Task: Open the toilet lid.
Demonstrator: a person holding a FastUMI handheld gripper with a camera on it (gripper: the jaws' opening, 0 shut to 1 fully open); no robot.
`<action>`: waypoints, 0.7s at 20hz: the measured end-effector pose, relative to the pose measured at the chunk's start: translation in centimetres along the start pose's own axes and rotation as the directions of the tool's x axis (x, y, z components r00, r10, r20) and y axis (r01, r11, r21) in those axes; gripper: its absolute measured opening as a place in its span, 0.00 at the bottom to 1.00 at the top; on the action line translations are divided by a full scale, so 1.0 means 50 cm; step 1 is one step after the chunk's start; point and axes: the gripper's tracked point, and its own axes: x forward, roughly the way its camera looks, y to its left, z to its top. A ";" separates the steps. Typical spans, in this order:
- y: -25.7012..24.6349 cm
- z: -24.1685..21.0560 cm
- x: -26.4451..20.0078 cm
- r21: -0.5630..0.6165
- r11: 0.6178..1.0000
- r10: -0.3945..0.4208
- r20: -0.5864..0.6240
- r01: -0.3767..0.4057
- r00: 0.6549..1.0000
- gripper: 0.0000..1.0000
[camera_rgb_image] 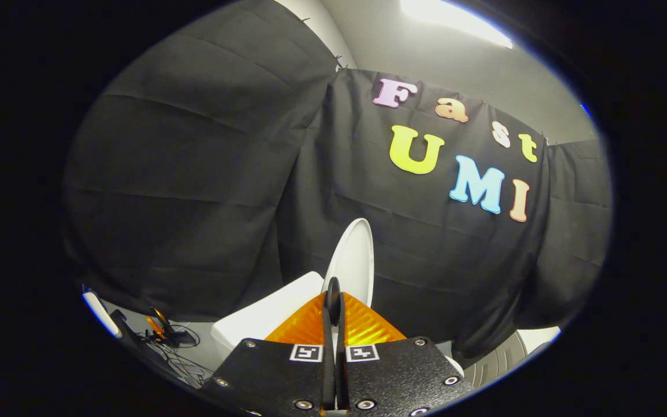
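Gripper view: the gripper (333,301) points up and forward, its two fingers pressed together with no gap between them and nothing held. Just beyond the fingertips (334,288) stands the toilet lid (352,263), raised upright and seen nearly edge-on, its white oval face turned to the right. The lid's lower part is hidden behind the fingers, so whether the tips touch it I cannot tell. Beside the lid, to the left and lower, sits the white tank (264,317), its flat top tilted in this view. Behind both hangs the black cloth wall (194,191), creased in folds. Low on the left, on a pale floor, lies a tangle of cables (171,339) with some small devices too blurred to name. Above the cloth a ceiling light (455,20) glows bright.
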 end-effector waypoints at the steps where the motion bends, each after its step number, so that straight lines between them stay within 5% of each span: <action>1: 0.001 0.001 0.000 0.008 1.000 0.000 0.004 0.000 1.000 0.01; 11: -0.026 -0.001 -0.018 0.061 0.996 0.063 -0.005 -0.062 0.998 0.10; 13: -0.029 0.037 -0.044 0.122 0.987 0.101 0.054 -0.107 0.993 0.17; 14: -0.044 0.058 -0.058 0.145 0.982 0.104 0.095 -0.117 0.990 0.35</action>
